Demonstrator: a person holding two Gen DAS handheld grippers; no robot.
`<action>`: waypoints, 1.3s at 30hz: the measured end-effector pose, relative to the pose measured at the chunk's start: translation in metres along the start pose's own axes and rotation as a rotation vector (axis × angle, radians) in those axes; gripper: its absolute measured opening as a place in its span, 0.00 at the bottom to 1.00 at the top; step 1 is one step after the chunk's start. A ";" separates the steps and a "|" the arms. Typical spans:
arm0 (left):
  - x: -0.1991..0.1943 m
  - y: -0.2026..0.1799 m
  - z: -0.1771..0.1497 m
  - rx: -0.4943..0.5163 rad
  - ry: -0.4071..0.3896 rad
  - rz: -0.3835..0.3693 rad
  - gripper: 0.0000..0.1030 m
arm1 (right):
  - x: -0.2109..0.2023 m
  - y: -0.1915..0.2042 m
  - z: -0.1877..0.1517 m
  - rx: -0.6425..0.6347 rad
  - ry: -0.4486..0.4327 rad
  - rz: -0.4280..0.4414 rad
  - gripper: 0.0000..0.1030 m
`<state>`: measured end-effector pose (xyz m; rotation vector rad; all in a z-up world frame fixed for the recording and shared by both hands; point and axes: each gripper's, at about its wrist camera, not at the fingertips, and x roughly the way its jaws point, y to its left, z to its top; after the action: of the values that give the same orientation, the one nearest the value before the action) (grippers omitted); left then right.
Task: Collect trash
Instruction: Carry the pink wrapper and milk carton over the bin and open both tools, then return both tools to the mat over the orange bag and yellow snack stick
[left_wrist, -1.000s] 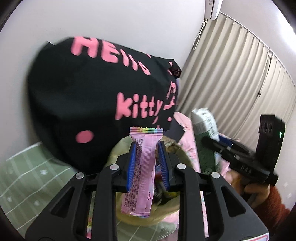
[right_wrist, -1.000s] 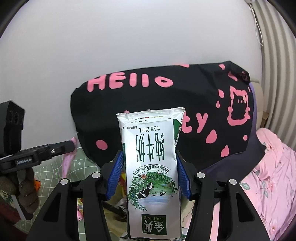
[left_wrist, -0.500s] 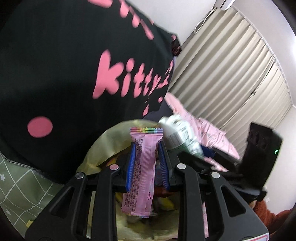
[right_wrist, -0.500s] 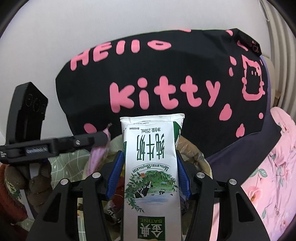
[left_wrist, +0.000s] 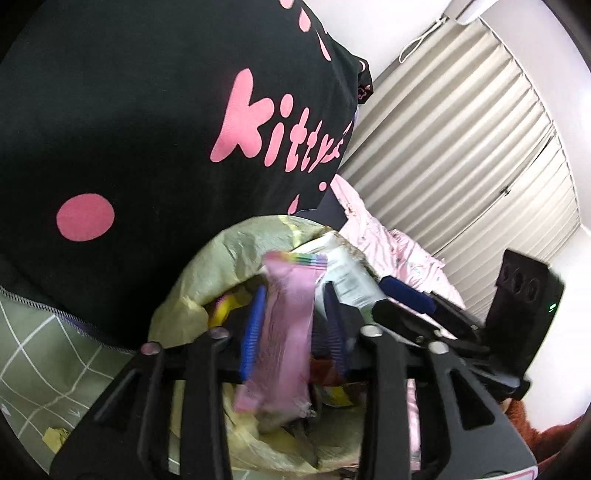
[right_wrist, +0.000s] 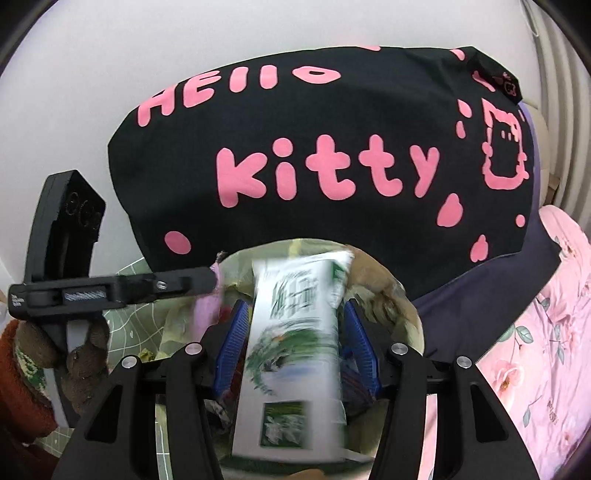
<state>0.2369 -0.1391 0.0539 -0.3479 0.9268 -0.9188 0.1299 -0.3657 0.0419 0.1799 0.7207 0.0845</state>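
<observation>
- Two pieces of trash are in play, one at each tool: a pink wrapper (left_wrist: 284, 332) at the left tongs (left_wrist: 293, 314) and a milk carton (right_wrist: 295, 350) at the right tongs (right_wrist: 295, 325).
- Left tongs: the blue pads stand wider than the wrapper, with a gap on either side, so they are parted and not pinching. The wrapper sits tilted between the fingers and is motion-blurred. Judgement: it is loose and dropping.
- Right tongs: same picture. There is daylight between each blue pad and the carton's sides, and the carton is blurred and skewed. These tongs are also parted, gripping nothing.
- Directly ahead of and below both sets of fingers is the open mouth of a yellowish trash bag (left_wrist: 221, 258), with other litter already inside. Both items hang over that opening.
- The two tools are close. The right tongs' fingertips lie just to the right of the left tongs' fingers, over the same bag.
- Beyond the bag is a black cushion (right_wrist: 314, 147) with pink lettering. Pink floral bedding (right_wrist: 546, 332) lies off to the right of the right tongs.
- Step in hand (judgement): release into the bag, at the drop point of this collection cycle.
- Next move calls for: confirm both pieces land inside the rim, then lift both tongs straight back, without snagging the bag's thin edge or knocking each other, and look for remaining litter.
- Risk: the carton is wide relative to the bag mouth and may catch on the rim.
</observation>
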 end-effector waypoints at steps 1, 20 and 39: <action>-0.001 0.000 -0.001 -0.009 -0.004 -0.011 0.41 | 0.000 0.000 -0.001 0.002 0.000 -0.010 0.51; -0.161 0.054 -0.089 -0.005 -0.246 0.480 0.52 | -0.001 0.098 -0.010 -0.159 -0.031 0.105 0.52; -0.299 0.116 -0.204 -0.223 -0.365 0.924 0.52 | 0.080 0.257 -0.071 -0.456 0.221 0.347 0.52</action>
<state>0.0525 0.1916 0.0237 -0.2221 0.7269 0.0979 0.1389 -0.0929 -0.0129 -0.1458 0.8652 0.6022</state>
